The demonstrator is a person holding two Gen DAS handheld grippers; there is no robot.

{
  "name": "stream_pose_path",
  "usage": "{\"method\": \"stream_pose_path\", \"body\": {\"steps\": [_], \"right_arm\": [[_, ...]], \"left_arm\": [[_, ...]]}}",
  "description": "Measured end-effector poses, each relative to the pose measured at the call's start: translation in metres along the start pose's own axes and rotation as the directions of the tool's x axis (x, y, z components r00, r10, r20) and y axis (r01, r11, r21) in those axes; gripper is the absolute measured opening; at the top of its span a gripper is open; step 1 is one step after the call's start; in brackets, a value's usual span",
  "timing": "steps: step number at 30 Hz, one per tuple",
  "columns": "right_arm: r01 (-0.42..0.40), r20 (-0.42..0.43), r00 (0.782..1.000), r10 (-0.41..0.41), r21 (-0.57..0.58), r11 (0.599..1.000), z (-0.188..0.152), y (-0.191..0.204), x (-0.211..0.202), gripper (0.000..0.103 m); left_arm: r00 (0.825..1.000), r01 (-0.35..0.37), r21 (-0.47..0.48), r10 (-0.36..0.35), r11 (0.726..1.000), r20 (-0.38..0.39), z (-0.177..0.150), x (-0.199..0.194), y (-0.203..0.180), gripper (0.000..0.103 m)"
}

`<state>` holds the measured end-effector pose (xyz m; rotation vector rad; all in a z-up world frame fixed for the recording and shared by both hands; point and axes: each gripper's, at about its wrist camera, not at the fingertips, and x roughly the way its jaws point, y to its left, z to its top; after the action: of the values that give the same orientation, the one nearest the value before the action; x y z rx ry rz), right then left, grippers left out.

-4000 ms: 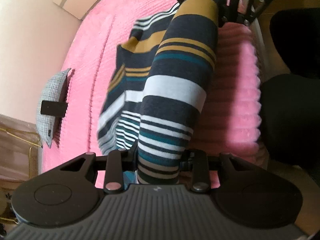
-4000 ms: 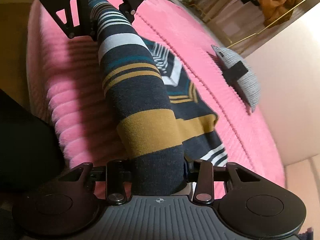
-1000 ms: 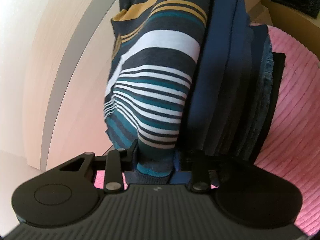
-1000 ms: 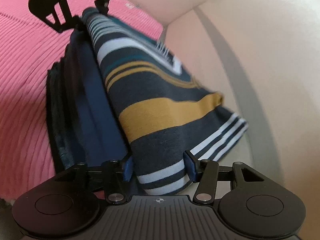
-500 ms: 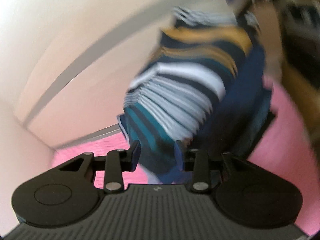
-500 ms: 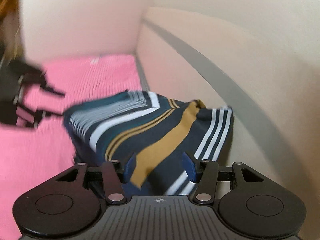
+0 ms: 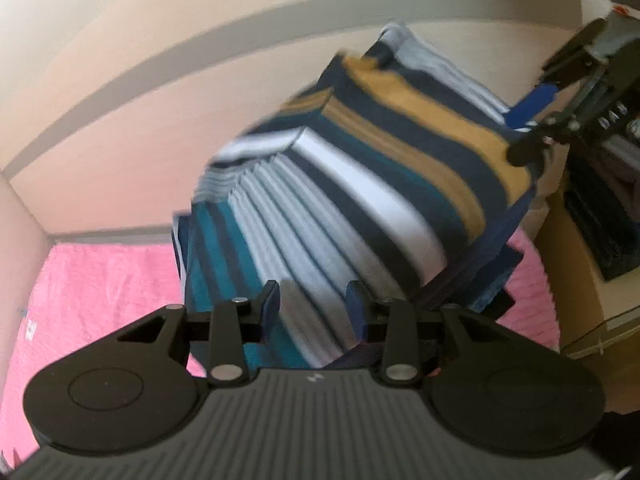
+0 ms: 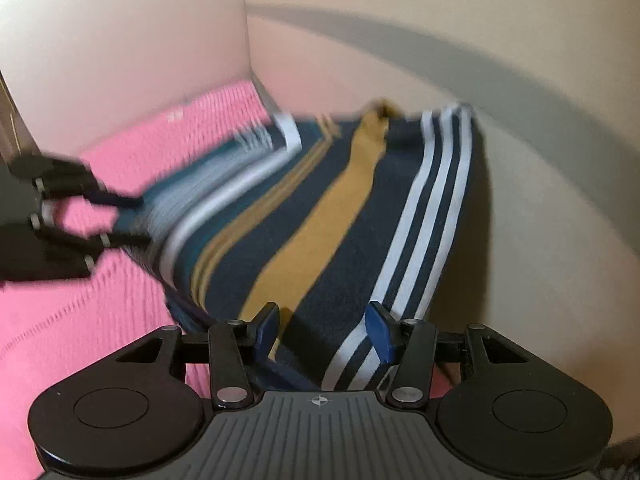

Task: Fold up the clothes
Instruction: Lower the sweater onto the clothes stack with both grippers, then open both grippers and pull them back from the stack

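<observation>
1. The striped sweater (image 7: pixel 360 184) is folded and lies on top of a pile of dark blue clothes (image 7: pixel 492 256), with stripes of navy, white, teal and mustard yellow.
2. The pile stands on a pink bedcover (image 7: pixel 92 280) and is pushed close to a beige wall (image 7: pixel 140 40) that has a grey band across it.
3. In the right wrist view the sweater (image 8: pixel 320 216) fills the middle, and its far edge is just beside the wall (image 8: pixel 540 160), near the corner.
4. The left gripper (image 7: pixel 314 304) is partly open. Its jaws have just been opening, and they stand apart above the teal and white end of the sweater; the pads do not press on the cloth.
5. The right gripper (image 8: pixel 322 328) is about half open, and its blue pads stand on both sides of the navy end with the thin white stripes, but they do not pinch it.
6. In the right wrist view the left gripper (image 8: pixel 120 216) is at the far left, at the edge of the sweater over the bedcover (image 8: pixel 80 340).
7. In the left wrist view the right gripper (image 7: pixel 560 92) is at the upper right, near the yellow end of the sweater.
8. Both pictures are a little blurred.
</observation>
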<state>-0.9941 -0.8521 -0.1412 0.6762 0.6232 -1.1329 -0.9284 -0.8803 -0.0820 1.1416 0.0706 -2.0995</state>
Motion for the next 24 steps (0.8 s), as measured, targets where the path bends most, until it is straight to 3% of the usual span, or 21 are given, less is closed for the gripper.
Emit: {"method": "stream_pose_path", "body": {"steps": [3, 7, 11, 16, 18, 24], "right_arm": [[0.032, 0.087, 0.996, -0.034, 0.031, 0.999, 0.028, -0.007, -0.003, 0.051], [0.119, 0.187, 0.973, -0.134, 0.09, 0.989, 0.063, -0.025, 0.018, 0.051], [0.17, 0.16, 0.966, -0.201, 0.187, 0.968, 0.079, -0.05, 0.055, 0.051], [0.143, 0.044, 0.987, -0.157, 0.227, 0.963, 0.057, -0.065, 0.092, 0.051], [0.101, 0.052, 0.991, -0.12, 0.277, 0.956, 0.052, -0.076, 0.09, 0.051], [0.097, 0.117, 0.984, -0.13, 0.253, 0.962, 0.058, -0.061, 0.04, 0.051]], "left_arm": [[1.0, 0.016, 0.028, -0.016, 0.999, 0.025, 0.018, 0.001, -0.008, 0.032], [0.999, 0.035, 0.007, -0.035, 0.999, -0.004, 0.023, 0.022, -0.014, 0.031], [0.999, 0.042, -0.027, -0.042, 0.999, -0.023, 0.018, 0.034, -0.017, 0.031], [0.999, 0.032, -0.036, -0.033, 0.999, -0.023, 0.014, 0.033, -0.016, 0.032], [0.999, 0.038, -0.037, -0.039, 0.999, -0.026, 0.015, 0.032, -0.014, 0.032], [0.999, 0.031, -0.038, -0.032, 0.999, -0.022, 0.023, 0.027, -0.008, 0.034]]}}
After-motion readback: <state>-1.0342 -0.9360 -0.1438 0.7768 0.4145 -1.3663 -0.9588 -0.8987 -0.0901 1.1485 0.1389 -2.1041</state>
